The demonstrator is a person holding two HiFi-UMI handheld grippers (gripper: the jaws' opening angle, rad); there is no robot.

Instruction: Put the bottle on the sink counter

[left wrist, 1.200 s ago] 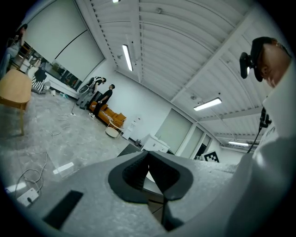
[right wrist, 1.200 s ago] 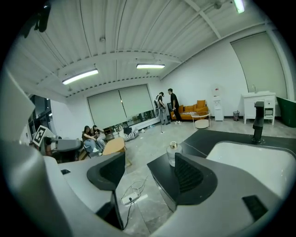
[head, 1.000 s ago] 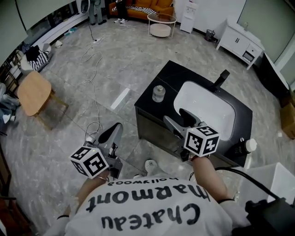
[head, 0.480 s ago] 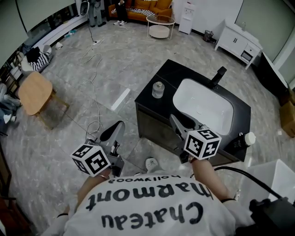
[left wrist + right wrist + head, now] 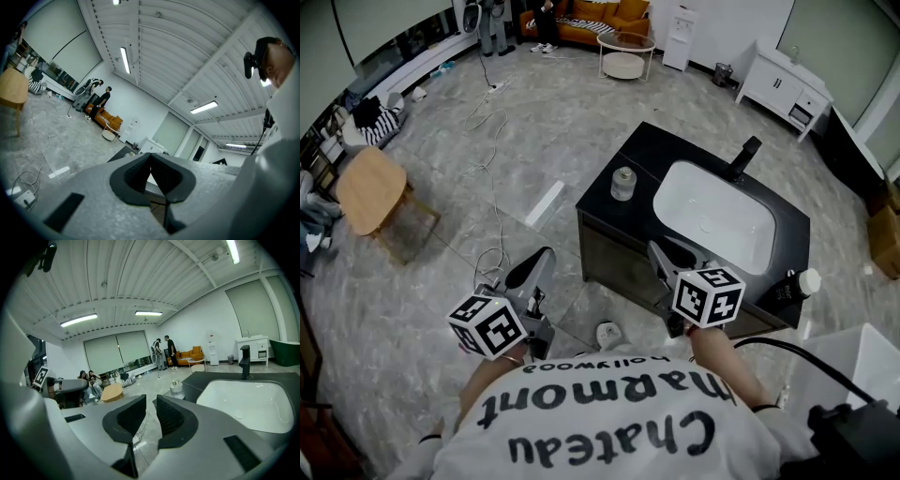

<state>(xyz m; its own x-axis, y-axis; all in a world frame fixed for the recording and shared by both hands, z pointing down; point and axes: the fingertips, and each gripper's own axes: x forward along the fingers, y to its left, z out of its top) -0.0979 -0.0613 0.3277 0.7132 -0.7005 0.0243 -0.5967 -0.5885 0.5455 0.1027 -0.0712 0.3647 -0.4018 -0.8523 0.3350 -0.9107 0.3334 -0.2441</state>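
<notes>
A small clear bottle [image 5: 622, 183] with a pale cap stands upright on the left corner of the black sink counter [image 5: 656, 150]; the right gripper view shows this bottle [image 5: 176, 389] just past the jaws. My right gripper [image 5: 662, 249] hovers at the counter's front edge, apart from the bottle. Its jaws are closing, with a narrow gap and nothing between them [image 5: 151, 401]. My left gripper [image 5: 541, 255] hangs low over the floor left of the counter, shut and empty [image 5: 150, 157].
A white basin [image 5: 712, 216] with a black faucet [image 5: 742, 157] fills the counter's middle. A dark bottle with a white cap [image 5: 795, 286] sits at the right front corner. Cables [image 5: 492, 122] trail over the floor, and a wooden table [image 5: 366, 187] stands far left.
The right gripper's jaws have come from wide apart to nearly together, holding nothing. The left gripper and the bottle have stayed put.
</notes>
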